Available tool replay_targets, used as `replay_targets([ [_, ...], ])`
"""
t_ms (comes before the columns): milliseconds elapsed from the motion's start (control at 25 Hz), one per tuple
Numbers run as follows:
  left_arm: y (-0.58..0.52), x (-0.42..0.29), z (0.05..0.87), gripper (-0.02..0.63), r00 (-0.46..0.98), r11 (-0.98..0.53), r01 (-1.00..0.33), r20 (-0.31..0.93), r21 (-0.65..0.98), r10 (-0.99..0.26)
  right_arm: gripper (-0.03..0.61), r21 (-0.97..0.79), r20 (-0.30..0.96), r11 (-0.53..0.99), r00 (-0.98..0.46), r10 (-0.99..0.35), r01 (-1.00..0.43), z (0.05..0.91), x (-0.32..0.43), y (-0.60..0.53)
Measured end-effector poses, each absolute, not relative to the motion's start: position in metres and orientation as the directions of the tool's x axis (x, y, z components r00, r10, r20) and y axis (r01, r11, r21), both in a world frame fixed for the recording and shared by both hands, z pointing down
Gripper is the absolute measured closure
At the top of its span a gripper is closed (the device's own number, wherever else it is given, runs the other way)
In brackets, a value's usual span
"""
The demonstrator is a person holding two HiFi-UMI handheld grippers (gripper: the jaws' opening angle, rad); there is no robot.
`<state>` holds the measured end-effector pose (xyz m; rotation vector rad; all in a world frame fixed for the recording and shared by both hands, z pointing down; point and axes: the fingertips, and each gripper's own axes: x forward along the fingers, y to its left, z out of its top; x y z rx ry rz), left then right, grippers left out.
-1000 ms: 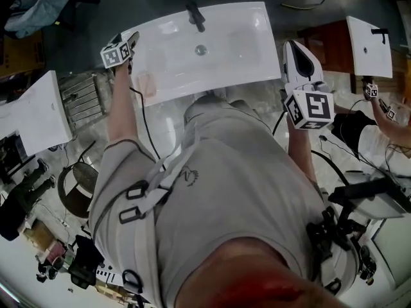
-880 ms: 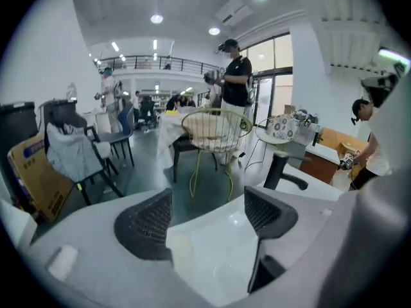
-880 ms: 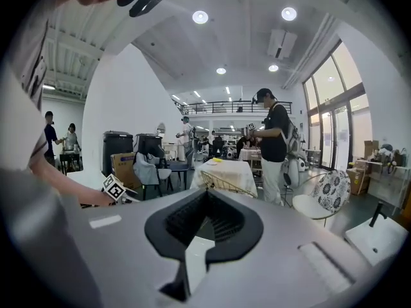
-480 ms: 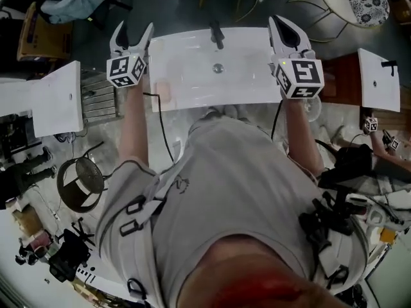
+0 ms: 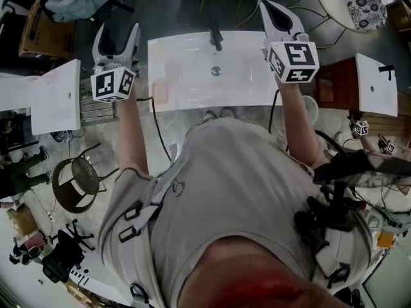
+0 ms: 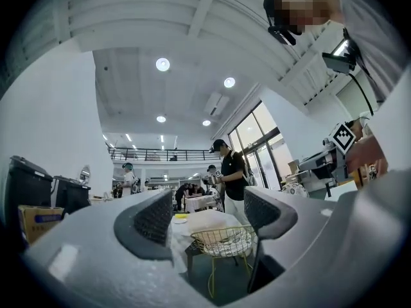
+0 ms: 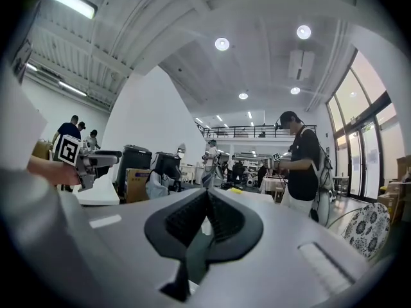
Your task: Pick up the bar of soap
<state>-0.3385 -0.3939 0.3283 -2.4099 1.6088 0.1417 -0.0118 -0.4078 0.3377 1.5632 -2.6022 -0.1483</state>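
In the head view a pale pink bar of soap point(image 5: 160, 92) lies on the left ledge of the white sink point(image 5: 244, 88). My left gripper point(image 5: 117, 38) is held up left of the sink and beyond the soap, apart from it. Its jaws stand open with nothing between them. In the left gripper view the left gripper point(image 6: 209, 220) points out into the room, and neither soap nor sink shows there. My right gripper point(image 5: 277, 10) hovers by the sink's far right corner, shut and empty. The right gripper view shows the right gripper point(image 7: 207, 217) with pads together.
A black faucet point(image 5: 215, 37) and a drain point(image 5: 216, 71) mark the sink's middle. More white basins stand at left point(image 5: 48, 95) and right point(image 5: 372, 82). A metal rack point(image 5: 96, 108) and a wire stool point(image 5: 77, 185) sit at left. A yellow wire chair point(image 6: 221, 246) and people stand ahead.
Both grippers have risen and swung outward. The left one left the spot by the soap at the sink's left edge; the right came up beside the sink's far right corner.
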Motion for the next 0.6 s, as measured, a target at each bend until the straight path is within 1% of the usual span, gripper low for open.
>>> replay_targets([
  [200, -0.390, -0.317, 0.327, 0.262, 0.419, -0.397, -0.907, -0.208, -0.141, -0.884, 0.577, 0.134, 0.042, 0.484, -0.483, -0.874, -0.865, 0.344, -0.015, -0.402],
  [240, -0.387, -0.312, 0.326, 0.290, 0.427, -0.404, -0.903, -0.212, -0.143, -0.879, 0.577, 0.132, 0.043, 0.489, -0.488, -0.872, -0.862, 0.345, -0.016, -0.401],
  [280, -0.383, -0.308, 0.324, 0.420, 0.433, -0.408, -0.901, -0.221, -0.150, -0.874, 0.577, 0.132, 0.044, 0.493, -0.492, -0.869, -0.860, 0.345, -0.018, -0.401],
  [320, -0.379, -0.303, 0.321, 0.615, 0.439, -0.412, -0.897, -0.228, -0.159, -0.869, 0.577, 0.131, 0.045, 0.498, -0.497, -0.867, -0.857, 0.345, -0.019, -0.401],
  [480, -0.375, -0.292, 0.319, 0.615, 0.480, -0.456, -0.876, -0.215, -0.156, -0.850, 0.577, 0.125, 0.048, 0.504, -0.502, -0.863, -0.854, 0.346, -0.030, -0.401],
  [600, -0.373, -0.294, 0.318, 0.615, 0.474, -0.454, -0.881, -0.225, -0.136, -0.852, 0.577, 0.127, 0.056, 0.521, -0.518, -0.853, -0.844, 0.348, -0.038, -0.403],
])
